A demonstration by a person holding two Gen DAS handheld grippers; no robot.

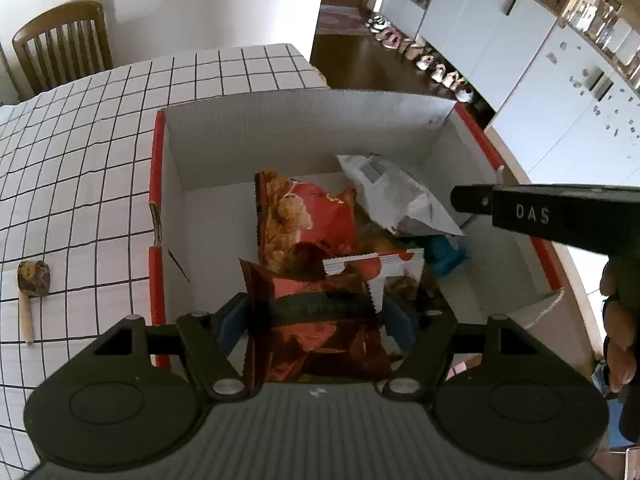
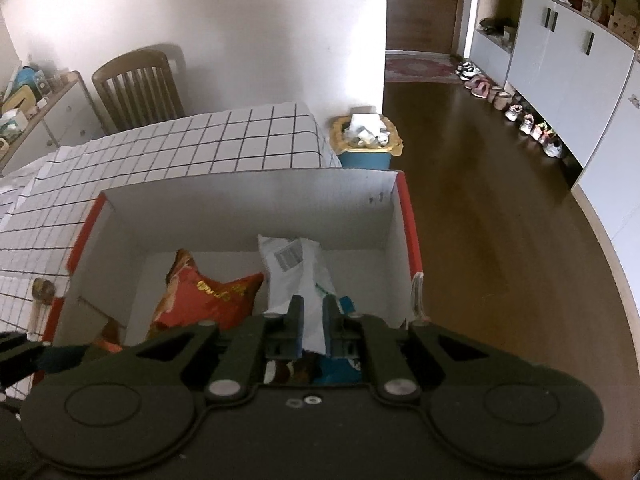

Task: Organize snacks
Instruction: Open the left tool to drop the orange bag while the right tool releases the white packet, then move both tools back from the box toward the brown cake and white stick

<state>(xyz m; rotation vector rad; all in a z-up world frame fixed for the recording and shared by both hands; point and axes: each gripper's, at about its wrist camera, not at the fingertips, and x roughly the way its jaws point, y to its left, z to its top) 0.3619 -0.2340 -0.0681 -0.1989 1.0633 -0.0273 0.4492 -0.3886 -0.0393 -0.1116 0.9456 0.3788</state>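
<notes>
Over a red-edged cardboard box (image 1: 158,200) on my grid-patterned tablecloth (image 1: 80,140), I work both tools at once. My left gripper (image 1: 316,320) stands with its jaws apart around a dark red snack bag (image 1: 320,332); whether the pads press on the foil I cannot tell, since the bag hides them. My right gripper (image 2: 313,328) has its jaws nearly together, pinched on the near end of a white snack packet (image 2: 294,280) that lies tilted toward the box's far right corner. A second red snack bag (image 1: 304,216) rests on the box floor between the two, and a blue packet (image 1: 446,254) shows beneath the white one. Outside the box, on the left of the cloth, lies a small wooden-handled tool (image 1: 30,292).

My judgement of the risks: the dark red bag looks loosely kept, so it could slump sideways onto its neighbour and undo the neat row. The white packet is held only by a thin edge, and a twist of my wrist might tear the wrapper or let it slide free. My two tools sit close together inside the box, so they could knock each other or shove the walls.
</notes>
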